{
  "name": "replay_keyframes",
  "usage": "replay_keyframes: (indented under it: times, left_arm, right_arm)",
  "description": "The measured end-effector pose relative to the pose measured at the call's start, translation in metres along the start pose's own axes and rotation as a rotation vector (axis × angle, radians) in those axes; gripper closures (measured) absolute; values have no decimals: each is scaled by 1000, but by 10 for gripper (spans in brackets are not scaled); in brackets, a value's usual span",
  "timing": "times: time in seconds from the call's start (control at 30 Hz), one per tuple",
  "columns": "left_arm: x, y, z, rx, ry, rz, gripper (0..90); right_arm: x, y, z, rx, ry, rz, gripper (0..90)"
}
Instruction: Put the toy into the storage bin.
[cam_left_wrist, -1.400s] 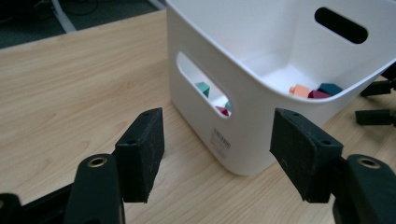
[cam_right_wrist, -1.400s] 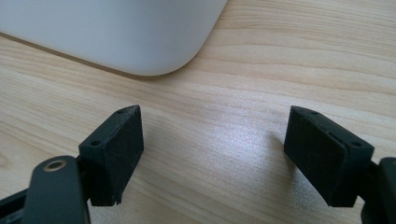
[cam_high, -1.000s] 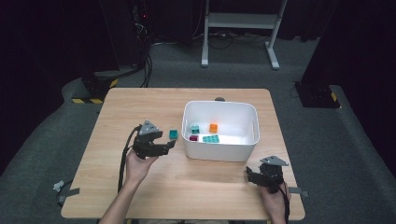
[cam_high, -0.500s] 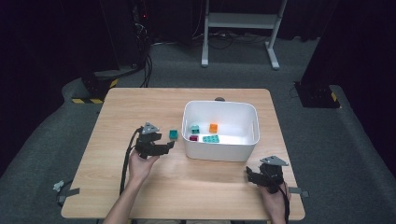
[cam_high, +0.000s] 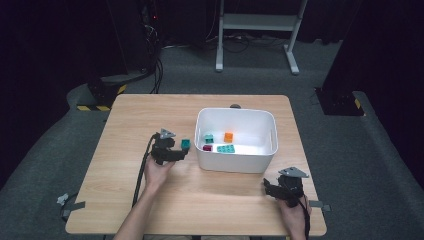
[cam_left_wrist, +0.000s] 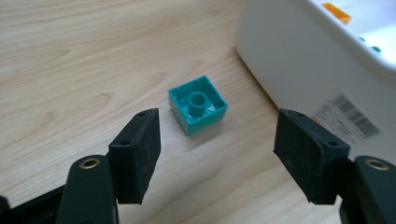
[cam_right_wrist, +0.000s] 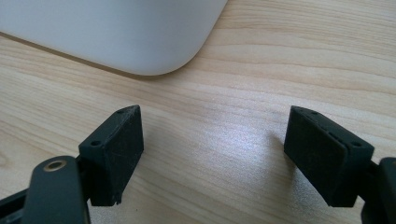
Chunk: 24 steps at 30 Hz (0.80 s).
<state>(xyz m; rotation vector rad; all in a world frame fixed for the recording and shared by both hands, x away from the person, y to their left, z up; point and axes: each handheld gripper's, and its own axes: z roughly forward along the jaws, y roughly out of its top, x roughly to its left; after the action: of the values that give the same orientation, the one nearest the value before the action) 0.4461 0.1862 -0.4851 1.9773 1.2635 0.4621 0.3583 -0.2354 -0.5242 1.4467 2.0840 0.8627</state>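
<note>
Left gripper view: lining up on teal brick (cam_left_wrist: 198, 103).
L hand-held gripper (cam_left_wrist: 218, 156) jaws apart, brick on surface (cam_left_wrist: 70, 70) beside white bin (cam_left_wrist: 299, 70). Next I lower, clamp. R hand-held gripper (cam_right_wrist: 212, 156) apart, idle.

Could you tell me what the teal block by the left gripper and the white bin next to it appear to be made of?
The teal block looks like moulded plastic: a hollow underside with a round tube, crisp thin walls, a slight sheen. The white bin also seems plastic, smooth and semi-glossy, with rounded corners and a barcode sticker. Both rest on a table with a wood-grain surface, possibly laminate.
</note>
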Motion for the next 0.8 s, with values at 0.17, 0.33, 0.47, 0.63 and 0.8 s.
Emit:
replay_keyframes:
  times: [0.17, 0.33, 0.47, 0.63, 0.8]
  left_arm:
    - [4, -1, 12, -1, 7, -24, 323]
    - [4, -2, 22, 4, 9, -40, 325]
    - [1, -2, 28, 13, 17, -23, 334]
    - [3, 4, 38, 33, 16, -34, 329]
    - [5, 5, 48, 28, 40, -52, 339]
  right_arm:
    - [0, 0, 0, 0, 0, 2, 200]
    - [0, 0, 0, 0, 0, 2, 200]
    - [0, 0, 0, 0, 0, 2, 200]
    - [0, 0, 0, 0, 0, 2, 200]
    - [0, 0, 0, 1, 0, 3, 200]
